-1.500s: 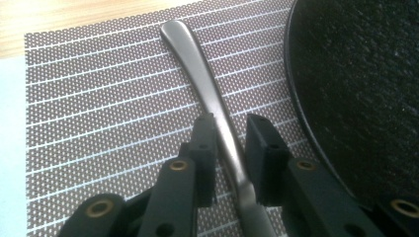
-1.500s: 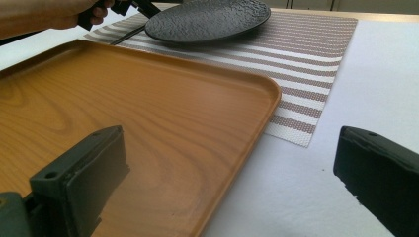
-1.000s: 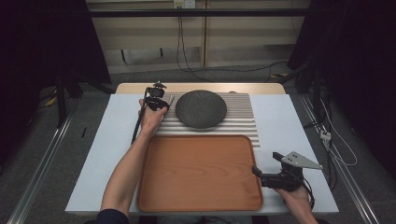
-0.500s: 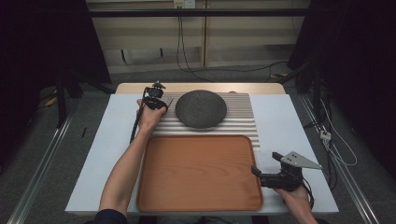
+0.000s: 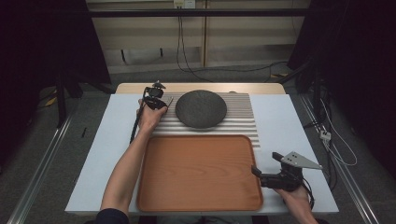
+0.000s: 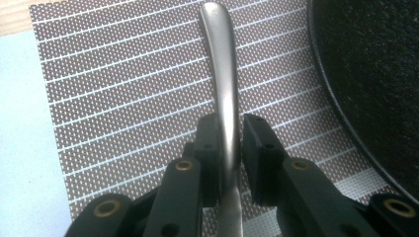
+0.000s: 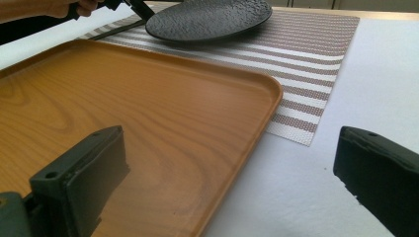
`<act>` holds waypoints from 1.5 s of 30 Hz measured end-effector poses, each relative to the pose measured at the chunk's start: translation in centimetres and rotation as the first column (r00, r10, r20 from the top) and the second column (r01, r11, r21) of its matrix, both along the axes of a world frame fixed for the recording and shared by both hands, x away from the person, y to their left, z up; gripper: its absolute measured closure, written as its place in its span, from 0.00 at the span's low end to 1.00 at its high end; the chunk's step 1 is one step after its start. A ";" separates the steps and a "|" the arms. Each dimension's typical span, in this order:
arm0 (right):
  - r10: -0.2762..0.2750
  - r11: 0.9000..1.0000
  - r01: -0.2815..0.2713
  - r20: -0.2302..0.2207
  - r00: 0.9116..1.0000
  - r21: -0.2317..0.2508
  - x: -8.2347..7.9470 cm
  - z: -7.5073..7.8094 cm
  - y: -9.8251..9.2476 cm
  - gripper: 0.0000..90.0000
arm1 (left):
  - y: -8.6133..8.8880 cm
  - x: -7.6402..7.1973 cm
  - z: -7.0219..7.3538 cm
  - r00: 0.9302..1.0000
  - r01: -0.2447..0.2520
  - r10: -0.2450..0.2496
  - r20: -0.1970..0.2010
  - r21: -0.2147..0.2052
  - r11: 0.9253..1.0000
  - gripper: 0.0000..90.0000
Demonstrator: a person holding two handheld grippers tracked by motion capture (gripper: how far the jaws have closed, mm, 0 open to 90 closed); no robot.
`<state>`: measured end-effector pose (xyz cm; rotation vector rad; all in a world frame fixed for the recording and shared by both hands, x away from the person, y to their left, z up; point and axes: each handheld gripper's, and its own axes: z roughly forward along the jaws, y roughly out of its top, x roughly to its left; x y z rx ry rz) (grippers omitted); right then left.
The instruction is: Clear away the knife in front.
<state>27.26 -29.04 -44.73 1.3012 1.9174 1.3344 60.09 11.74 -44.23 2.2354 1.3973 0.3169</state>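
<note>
Gripping a metal utensil handle, the left gripper has its jaws clamped on it over the striped mat, beside the dark plate. The right gripper has its jaws wide apart at the wooden tray's edge.

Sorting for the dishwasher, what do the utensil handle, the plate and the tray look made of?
Handle: looks like brushed steel, grey with a soft sheen.
Plate: dark, matte, pebbled surface, probably stoneware.
Tray: orange-brown with wood grain, possibly wood or laminate.
</note>
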 end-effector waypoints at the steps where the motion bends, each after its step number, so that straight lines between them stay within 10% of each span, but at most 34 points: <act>1: 0.001 1.000 -0.001 -0.001 1.000 0.000 0.0 0.0 0.0 0.00 | 0.0 0.0 0.0 1.000 0.003 -0.003 -0.005 0.002 1.000 0.88; 45: 0.007 1.000 -0.007 -0.008 1.000 -0.005 0.2 -0.1 0.3 0.00 | 1.2 -0.8 0.0 1.000 0.028 -0.028 0.000 -0.008 1.000 0.88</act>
